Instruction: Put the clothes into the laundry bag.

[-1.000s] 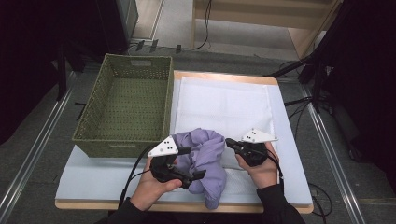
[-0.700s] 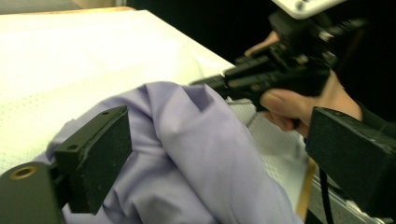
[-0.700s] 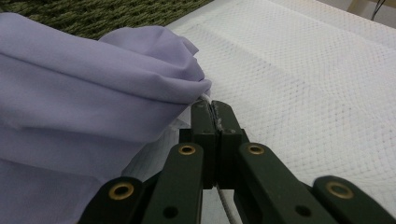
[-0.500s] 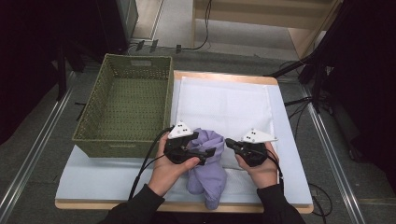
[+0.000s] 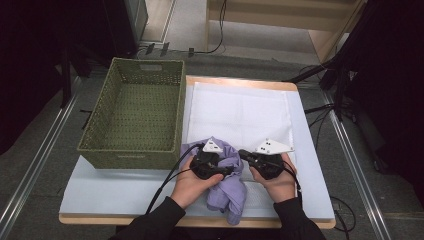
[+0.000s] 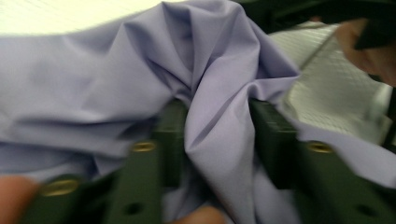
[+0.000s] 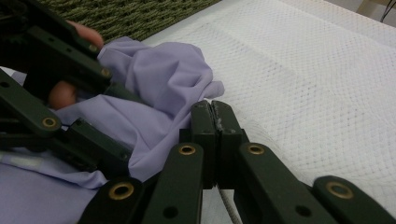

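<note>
At the near edge of the desk [image 5: 110, 195] lies the crumpled lilac cloth [image 5: 227, 192]. The left tool [image 5: 231, 171] has just been closing, and its jaws pinch a fold of it. The right tool [image 5: 242, 153], fully closed and empty, rests beside it on the white mesh mat [image 5: 240, 110]. Farther left stands the green basket [image 5: 135, 120].

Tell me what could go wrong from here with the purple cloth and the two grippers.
The left gripper has just been closing on a thick fold of the purple cloth; a bunched grab may lift several layers. The right gripper, shut beside the cloth, holds nothing visible. Cloth hangs near the table edge and might slide off.
</note>
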The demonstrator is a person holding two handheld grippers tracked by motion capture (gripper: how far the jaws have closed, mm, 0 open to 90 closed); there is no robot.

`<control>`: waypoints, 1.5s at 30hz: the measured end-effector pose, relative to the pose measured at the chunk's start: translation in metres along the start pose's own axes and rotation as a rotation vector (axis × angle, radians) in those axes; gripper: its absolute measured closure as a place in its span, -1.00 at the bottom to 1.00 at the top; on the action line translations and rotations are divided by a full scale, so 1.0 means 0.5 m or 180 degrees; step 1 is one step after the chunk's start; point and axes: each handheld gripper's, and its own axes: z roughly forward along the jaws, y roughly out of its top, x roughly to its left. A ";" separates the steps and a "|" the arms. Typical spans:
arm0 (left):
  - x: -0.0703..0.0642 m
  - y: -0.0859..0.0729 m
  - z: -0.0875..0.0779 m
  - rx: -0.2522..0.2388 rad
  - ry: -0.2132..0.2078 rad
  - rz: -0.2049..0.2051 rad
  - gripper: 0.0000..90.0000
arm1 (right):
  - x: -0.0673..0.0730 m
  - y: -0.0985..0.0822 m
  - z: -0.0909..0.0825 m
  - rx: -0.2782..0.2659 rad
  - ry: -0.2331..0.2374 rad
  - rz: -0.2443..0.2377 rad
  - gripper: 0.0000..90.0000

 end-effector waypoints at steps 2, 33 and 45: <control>-0.004 -0.002 -0.007 -0.0056 -0.0094 0.0032 0.76 | -0.002 0.000 -0.001 -0.0009 -0.0010 0.0005 1.00; -0.052 -0.001 0.011 -0.0181 -0.0091 0.0132 0.83 | 0.007 0.016 -0.020 -0.0197 -0.0039 0.0029 1.00; -0.047 -0.007 -0.060 -0.0428 -0.0089 0.0267 -0.05 | 0.002 0.008 -0.013 -0.0124 -0.0057 0.0026 1.00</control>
